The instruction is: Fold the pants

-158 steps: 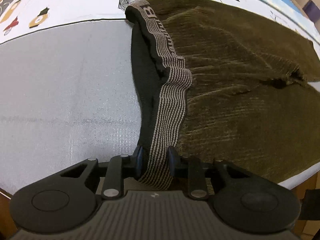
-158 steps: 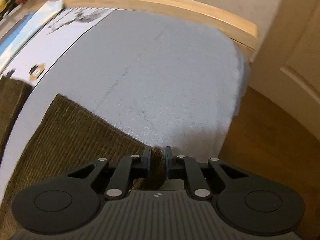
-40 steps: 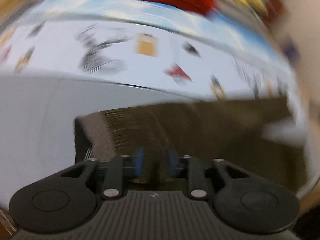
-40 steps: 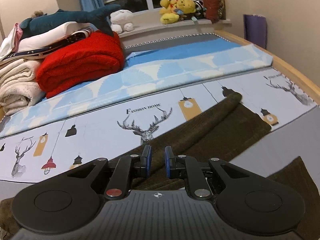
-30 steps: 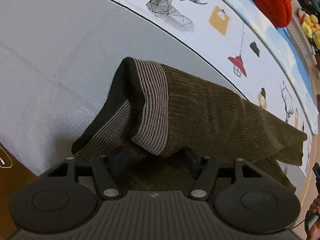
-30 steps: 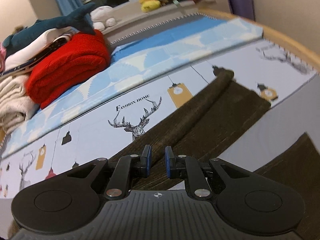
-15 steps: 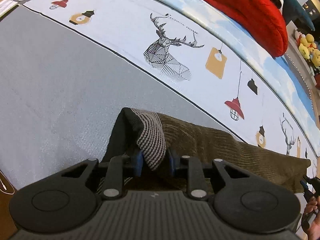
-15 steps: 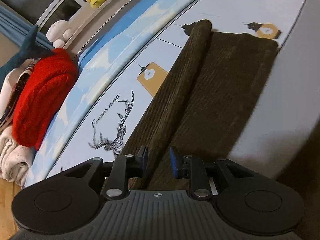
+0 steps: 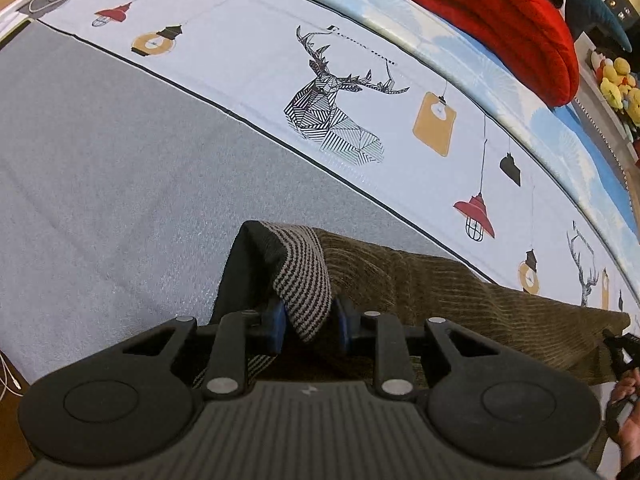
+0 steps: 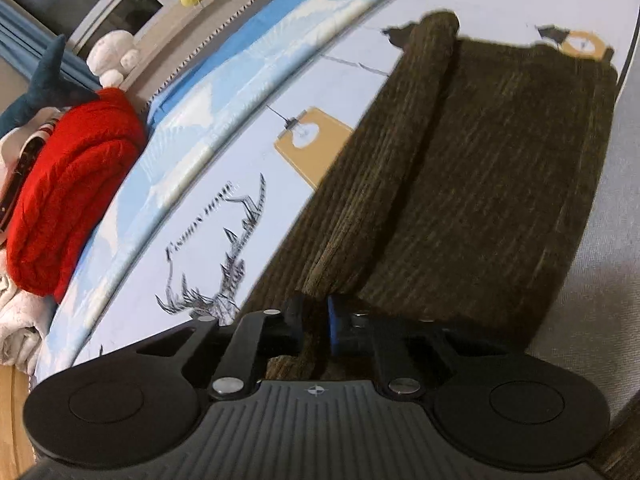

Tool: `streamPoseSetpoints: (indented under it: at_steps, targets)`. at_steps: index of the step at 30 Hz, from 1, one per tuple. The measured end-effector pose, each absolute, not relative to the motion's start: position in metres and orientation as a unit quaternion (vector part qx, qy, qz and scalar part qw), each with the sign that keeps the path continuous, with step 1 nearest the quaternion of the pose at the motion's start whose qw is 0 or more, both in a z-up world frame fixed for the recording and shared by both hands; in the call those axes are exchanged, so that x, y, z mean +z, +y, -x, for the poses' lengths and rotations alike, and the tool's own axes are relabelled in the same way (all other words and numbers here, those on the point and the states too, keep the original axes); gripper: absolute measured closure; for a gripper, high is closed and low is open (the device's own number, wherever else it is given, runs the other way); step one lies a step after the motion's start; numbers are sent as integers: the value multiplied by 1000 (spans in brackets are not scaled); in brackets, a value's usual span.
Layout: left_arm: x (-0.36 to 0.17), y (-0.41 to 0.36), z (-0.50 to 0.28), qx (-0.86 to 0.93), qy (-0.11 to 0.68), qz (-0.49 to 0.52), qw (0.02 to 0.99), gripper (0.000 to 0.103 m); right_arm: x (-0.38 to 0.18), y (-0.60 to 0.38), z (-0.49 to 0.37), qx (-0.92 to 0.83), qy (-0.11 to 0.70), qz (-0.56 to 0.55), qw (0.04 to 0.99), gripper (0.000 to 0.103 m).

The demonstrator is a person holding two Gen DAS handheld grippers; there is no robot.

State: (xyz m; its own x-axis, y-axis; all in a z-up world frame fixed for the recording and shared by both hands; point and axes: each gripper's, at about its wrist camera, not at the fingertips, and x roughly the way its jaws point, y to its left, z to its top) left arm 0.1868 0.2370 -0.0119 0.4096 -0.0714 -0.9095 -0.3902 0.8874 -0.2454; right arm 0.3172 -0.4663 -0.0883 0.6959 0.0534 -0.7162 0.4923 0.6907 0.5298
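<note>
Left wrist view: a bed sheet (image 9: 100, 168), grey with a deer-and-lantern printed band, carries the olive corduroy pants (image 9: 460, 292), which lie across it toward the right. A folded red blanket (image 9: 500, 20) sits at the far edge. The left gripper (image 9: 308, 326) has its 2 jaws pinching the striped waistband (image 9: 304, 280). Right wrist view: the pants (image 10: 480, 184) lie doubled lengthwise over the print; the right gripper (image 10: 314, 326) has its jaws clamped on a fold of the corduroy.
</note>
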Motion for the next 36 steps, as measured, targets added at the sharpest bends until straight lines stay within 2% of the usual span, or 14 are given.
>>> streamPoseSetpoints:
  at_steps: [8,13,17,21,26,28,32,34,36]
  targets:
    - [-7,241,-176,85,528,214,818,76,-8,-459,-263,-115,314,-336,880,101]
    - [4,245,-159,67,511,207,831,77,37,-456,-186,-118,302,-317,891,101]
    - [15,250,-137,53,495,191,846,77,52,-454,-115,-119,309,-298,895,101]
    - [10,263,-120,48,507,164,844,77,36,-455,-59,-126,355,-299,877,101]
    - [-27,276,-121,50,585,123,800,77,-37,-474,-29,-134,497,-314,798,100]
    - [-33,276,-121,53,597,109,793,71,-42,-500,-19,-166,491,-314,795,97]
    - [-26,275,-121,57,584,113,802,65,-27,-560,-2,-239,422,-340,806,96]
    - [-27,274,-124,60,588,118,798,59,-28,-588,2,-266,403,-364,797,96]
    - [-29,272,-127,64,592,116,795,58,-35,-605,-1,-270,399,-384,787,96]
